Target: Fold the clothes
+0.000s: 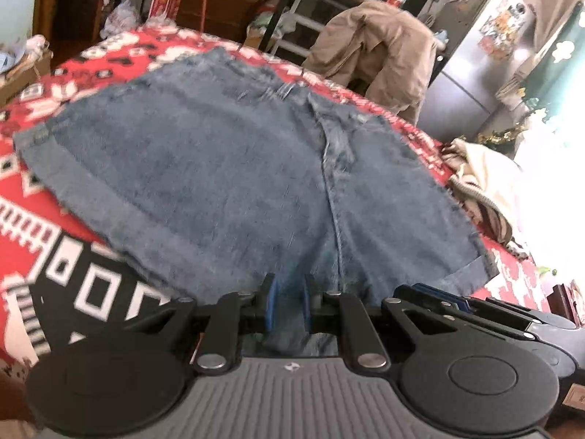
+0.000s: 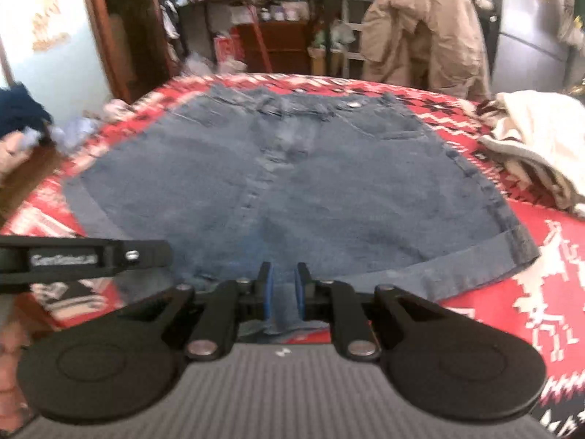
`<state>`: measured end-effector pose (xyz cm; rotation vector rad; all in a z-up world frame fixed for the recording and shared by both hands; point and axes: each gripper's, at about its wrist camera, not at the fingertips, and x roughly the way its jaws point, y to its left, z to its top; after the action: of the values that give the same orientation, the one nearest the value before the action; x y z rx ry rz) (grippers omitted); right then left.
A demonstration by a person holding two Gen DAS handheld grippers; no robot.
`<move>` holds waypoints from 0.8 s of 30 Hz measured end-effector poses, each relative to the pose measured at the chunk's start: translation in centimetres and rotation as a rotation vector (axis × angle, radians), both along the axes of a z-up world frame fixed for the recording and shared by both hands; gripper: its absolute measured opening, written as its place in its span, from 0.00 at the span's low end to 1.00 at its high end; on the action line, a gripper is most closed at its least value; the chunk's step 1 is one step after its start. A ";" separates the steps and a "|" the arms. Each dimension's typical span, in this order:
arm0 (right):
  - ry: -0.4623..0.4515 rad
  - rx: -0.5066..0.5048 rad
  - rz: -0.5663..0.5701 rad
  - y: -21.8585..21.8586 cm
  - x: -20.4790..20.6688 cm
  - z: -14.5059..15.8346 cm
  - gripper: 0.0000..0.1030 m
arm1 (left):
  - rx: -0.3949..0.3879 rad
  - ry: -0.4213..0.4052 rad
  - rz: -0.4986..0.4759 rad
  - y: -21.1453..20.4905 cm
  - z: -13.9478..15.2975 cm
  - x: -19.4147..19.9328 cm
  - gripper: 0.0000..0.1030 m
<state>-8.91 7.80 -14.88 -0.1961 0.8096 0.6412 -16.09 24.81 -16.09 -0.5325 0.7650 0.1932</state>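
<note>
Denim shorts (image 1: pixel 204 168), one pair, lie spread flat on a red patterned blanket (image 1: pixel 120 47) with black and white motifs, waistband at the far edge and both cuffed leg hems toward the cameras. Two grippers work the near edge. The left gripper (image 1: pixel 289 303) has its two blue pads nearly together, pinching a fold of denim at the hem. The right gripper (image 2: pixel 284 292), just beside it, likewise pinches a strip of denim between its two narrowly set pads. In the right wrist view the left gripper's black arm juts in from the left. One pale heap of clothes (image 2: pixel 533 142) sits at the blanket's right side. One tan jacket (image 2: pixel 427 33) hangs over a chair beyond the blanket.
</note>
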 end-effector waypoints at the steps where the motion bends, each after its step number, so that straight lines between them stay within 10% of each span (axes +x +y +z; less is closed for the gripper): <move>1: 0.014 0.004 -0.005 -0.2 0.1 -0.4 0.14 | 0.010 -0.007 -0.005 -0.2 0.0 -0.2 0.13; 11: 0.041 0.051 -0.013 -1.8 0.0 -0.2 0.14 | 0.050 -0.002 -0.046 0.3 1.4 1.0 0.14; 24: 0.033 0.074 -0.018 -2.6 2.9 0.3 0.15 | 0.152 0.013 -0.025 8.6 2.0 12.9 0.12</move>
<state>-6.05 5.18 -14.58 -0.1113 0.8170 0.6576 -3.18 33.45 -14.13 -0.3774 0.7622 0.2297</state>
